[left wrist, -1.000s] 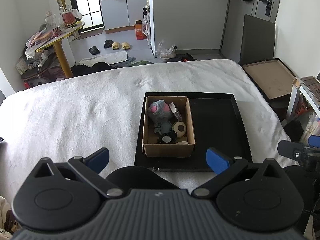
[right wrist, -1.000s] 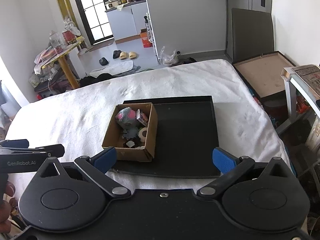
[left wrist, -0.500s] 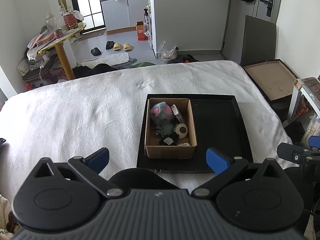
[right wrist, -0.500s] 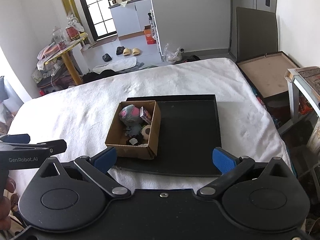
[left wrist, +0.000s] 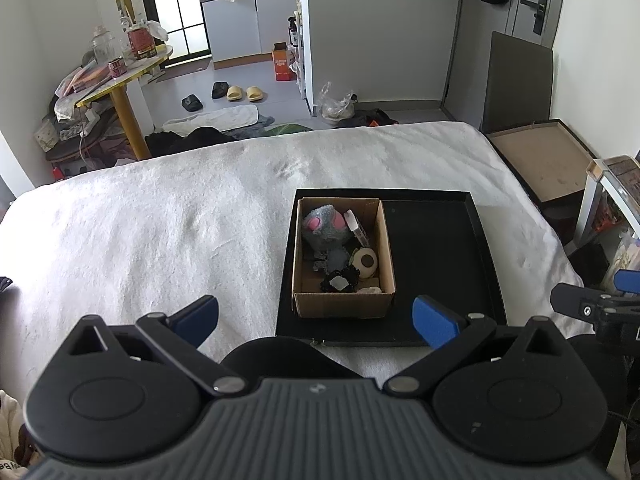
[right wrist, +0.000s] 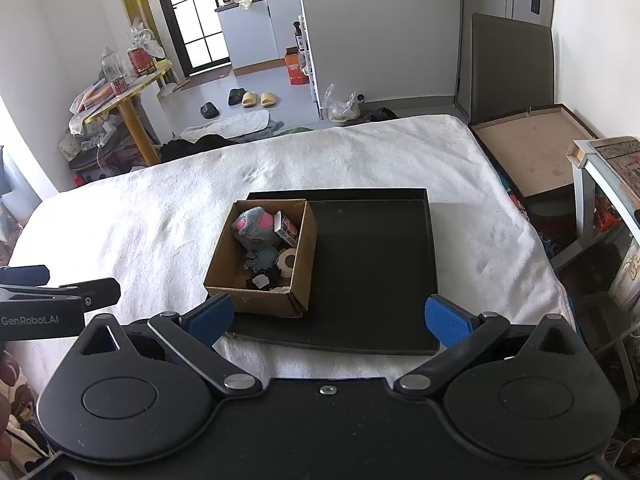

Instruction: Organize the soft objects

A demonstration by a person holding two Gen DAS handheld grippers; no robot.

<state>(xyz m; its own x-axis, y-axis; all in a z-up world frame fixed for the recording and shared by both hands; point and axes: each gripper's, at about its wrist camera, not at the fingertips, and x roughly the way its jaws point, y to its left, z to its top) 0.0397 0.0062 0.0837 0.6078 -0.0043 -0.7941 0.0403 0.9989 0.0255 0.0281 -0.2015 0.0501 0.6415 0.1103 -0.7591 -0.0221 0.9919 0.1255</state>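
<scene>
A brown cardboard box stands in the left part of a black tray on a white-covered bed. In the box lie a grey plush with pink ears, a small printed carton, a cream ball-like toy and a black item. My left gripper is open and empty, near the tray's front edge. My right gripper is open and empty, also short of the tray.
The white bed cover spreads to the left. A brown flat box and a shelf stand right of the bed. A yellow table with clutter, slippers and clothes sit on the floor beyond.
Both grippers have drawn back and risen slightly, so the box and tray sit a little farther away in the views. Both stay open.
</scene>
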